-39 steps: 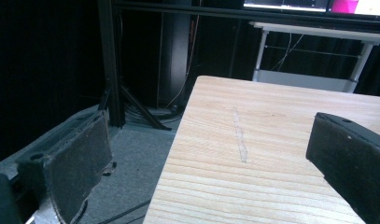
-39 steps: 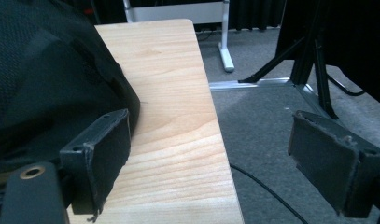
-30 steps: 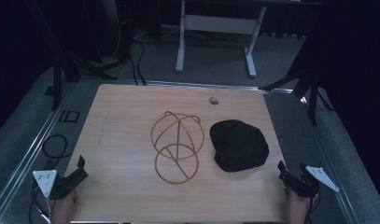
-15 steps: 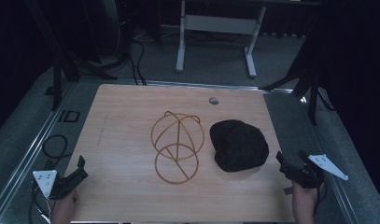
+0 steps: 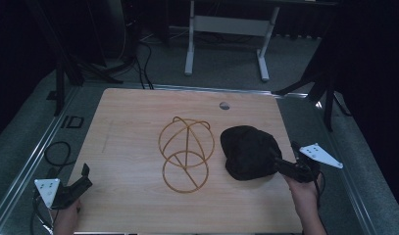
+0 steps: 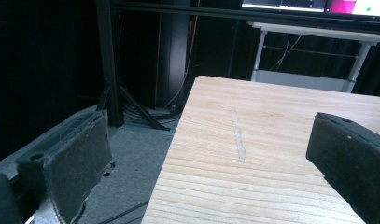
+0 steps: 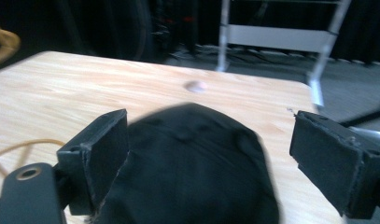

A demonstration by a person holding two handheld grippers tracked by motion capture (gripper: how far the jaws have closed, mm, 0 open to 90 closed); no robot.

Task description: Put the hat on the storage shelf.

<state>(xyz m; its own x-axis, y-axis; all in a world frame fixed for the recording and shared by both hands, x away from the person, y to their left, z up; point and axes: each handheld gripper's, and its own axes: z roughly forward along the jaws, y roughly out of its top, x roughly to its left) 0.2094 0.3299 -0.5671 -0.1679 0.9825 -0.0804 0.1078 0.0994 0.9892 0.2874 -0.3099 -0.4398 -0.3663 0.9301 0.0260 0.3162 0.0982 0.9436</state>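
Two grippers: I am running one at each lower corner of the high view, and one of them is doing the moving.
Right gripper [image 5: 281,165]: I am pushing it in from the lower right; a second ago it was sitting off the table's right edge, and now its tips are arriving at the right flank of the black rounded cloth cap [image 5: 248,152].
Right jaws: they are standing wide apart in the right gripper view, one on each side of the black cloth [image 7: 192,172], gripping nothing yet.
Left gripper [image 5: 78,182]: I am keeping it parked at the lower left of the high view, unchanged over the last second, spread wide and empty over the table's near left corner.
Cap position: it is lying right of centre on the light wooden table [image 5: 138,127], just beside the golden wire frame of hoops [image 5: 186,152]; whether they are touching, I cannot tell.
What the change means: I judge I am entering the approach to grasp the cap, with the closing squeeze not yet made.
Watch point: the cloth is looking soft, so a shallow bite may be slipping off.
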